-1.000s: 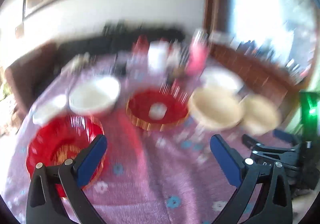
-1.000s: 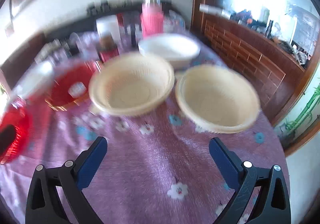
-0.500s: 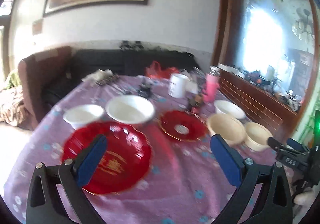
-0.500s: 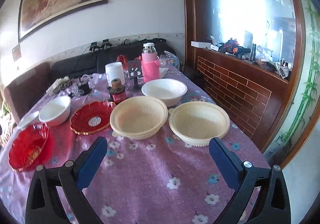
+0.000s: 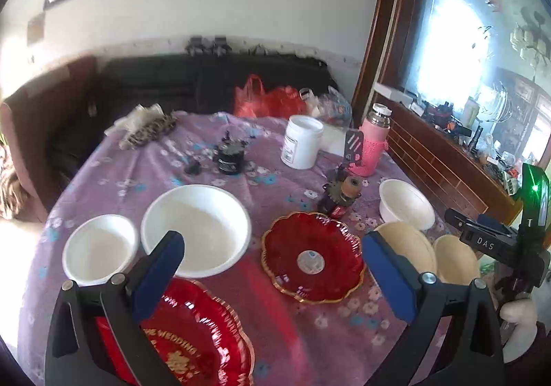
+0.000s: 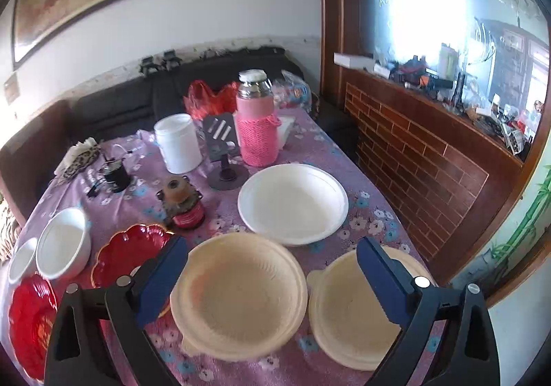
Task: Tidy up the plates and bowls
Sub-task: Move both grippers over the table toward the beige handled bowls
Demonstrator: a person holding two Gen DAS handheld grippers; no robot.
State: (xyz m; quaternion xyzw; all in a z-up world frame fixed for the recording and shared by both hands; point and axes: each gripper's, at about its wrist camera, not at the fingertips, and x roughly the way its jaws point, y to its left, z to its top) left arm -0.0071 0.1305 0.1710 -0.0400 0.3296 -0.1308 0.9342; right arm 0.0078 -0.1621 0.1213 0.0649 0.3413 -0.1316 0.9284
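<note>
The left gripper (image 5: 272, 269) hangs above the table with its jaws spread wide and nothing between them. Under its left finger (image 5: 158, 269) lies the large red plate with gold lettering (image 5: 193, 341), partly covered by that finger. Just beyond the same fingertip stands the large white bowl (image 5: 196, 227), with the small white bowl (image 5: 98, 250) just beside it on the outer side. Between the two fingers, nearer the right one, rests the scalloped red plate (image 5: 311, 257) with a gold rim. Beyond the right finger (image 5: 387, 275) two cream bowls (image 5: 409, 248) sit side by side, and a further white bowl (image 5: 406, 208) stands behind them. The right gripper (image 6: 272, 279) is likewise held with jaws wide apart and empty. Between its fingers sits the left cream bowl (image 6: 239, 294); its right finger (image 6: 382, 281) overlaps the right cream bowl (image 6: 347, 320). Ahead of the gap lies the shallow white bowl (image 6: 292, 203). Past the left finger (image 6: 162, 277) the scalloped red plate (image 6: 129, 257) shows, partly hidden. Farther ahead stand a pink-sleeved flask (image 6: 256, 124) and a white jar (image 6: 177, 143) on the purple floral tablecloth (image 6: 365, 210).
</note>
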